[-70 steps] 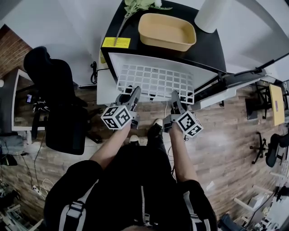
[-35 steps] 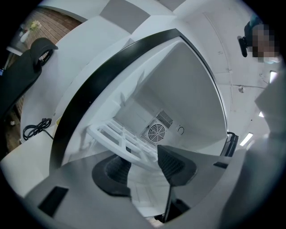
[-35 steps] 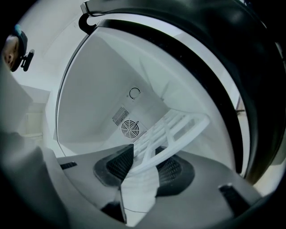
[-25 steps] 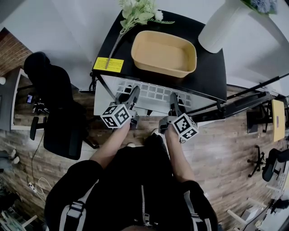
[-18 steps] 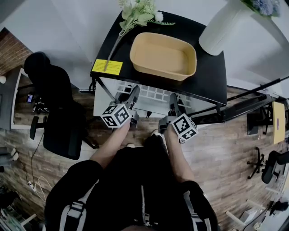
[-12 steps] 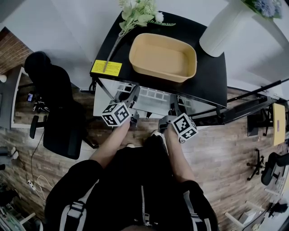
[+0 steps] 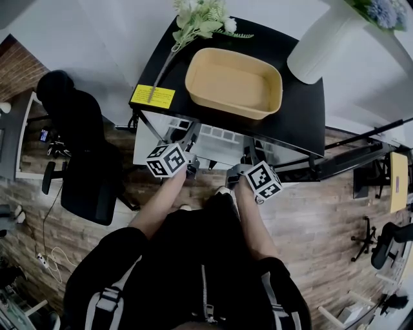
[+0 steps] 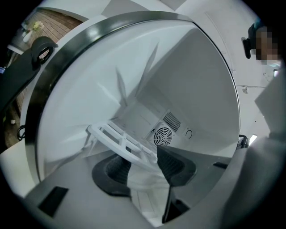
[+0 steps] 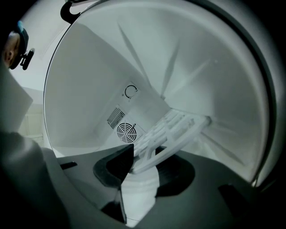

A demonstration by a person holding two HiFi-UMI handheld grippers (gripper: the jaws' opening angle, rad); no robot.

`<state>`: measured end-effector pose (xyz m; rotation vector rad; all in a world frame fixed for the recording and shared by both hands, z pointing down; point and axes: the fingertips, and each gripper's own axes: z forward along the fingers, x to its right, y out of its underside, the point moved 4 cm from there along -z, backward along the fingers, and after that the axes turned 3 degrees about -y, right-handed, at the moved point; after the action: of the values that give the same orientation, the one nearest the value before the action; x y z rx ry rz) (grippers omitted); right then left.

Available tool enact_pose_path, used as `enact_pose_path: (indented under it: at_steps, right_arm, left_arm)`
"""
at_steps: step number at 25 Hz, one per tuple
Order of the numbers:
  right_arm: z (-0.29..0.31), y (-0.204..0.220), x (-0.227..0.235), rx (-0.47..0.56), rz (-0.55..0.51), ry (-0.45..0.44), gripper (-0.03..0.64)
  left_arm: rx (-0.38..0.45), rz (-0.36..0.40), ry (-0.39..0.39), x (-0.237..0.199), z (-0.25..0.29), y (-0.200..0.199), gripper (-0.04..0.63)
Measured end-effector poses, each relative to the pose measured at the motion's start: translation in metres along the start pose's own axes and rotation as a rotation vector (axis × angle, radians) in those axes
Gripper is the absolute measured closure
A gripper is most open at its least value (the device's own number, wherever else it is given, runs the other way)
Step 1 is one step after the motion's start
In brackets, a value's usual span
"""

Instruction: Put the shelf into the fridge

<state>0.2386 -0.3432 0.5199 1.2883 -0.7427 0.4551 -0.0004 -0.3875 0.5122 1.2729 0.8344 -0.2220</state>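
Inside the white fridge (image 8: 196, 89), the shelf (image 8: 117, 136) – a stiff, probably light plastic grid – is best held by its near rail, where the fingers (image 8: 111, 172) of the left gripper (image 8: 144, 163), just closing tighter, and the right gripper (image 9: 145, 169) clamp it.

1. The black fridge top (image 7: 298, 97) is taken up mostly by a tan tub (image 7: 233, 82). Flowers (image 7: 197, 16) are laid at the back-left corner, and a white vase (image 7: 316, 42) is stood on the right.
2. A yellow sticker (image 7: 153, 97) is stuck near its front-left edge.
3. A black office chair (image 7: 80, 161) is parked on the wood-plank floor (image 7: 322, 213), left of the fridge.
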Motion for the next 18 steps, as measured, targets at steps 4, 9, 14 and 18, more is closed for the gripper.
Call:
enact_pose_path:
  at_steps: [4, 9, 14, 18]
  right_arm:
    - [-0.001, 0.002, 0.002, -0.009, 0.001, -0.006, 0.459]
    - [-0.006, 0.001, -0.003, -0.027, -0.009, -0.019, 0.451]
    - [-0.021, 0.004, -0.005, -0.033, -0.008, -0.033, 0.445]
    - [-0.038, 0.014, -0.006, -0.051, -0.020, -0.042, 0.462]
  left_arm:
    - [-0.005, 0.016, 0.009, 0.001, -0.001, 0.001, 0.396]
    - [-0.020, 0.040, 0.010, 0.002, -0.009, 0.002, 0.379]
    - [-0.044, 0.090, 0.019, 0.006, -0.028, 0.005, 0.370]
    - [-0.067, 0.178, 0.024, 0.010, -0.049, 0.010, 0.373]
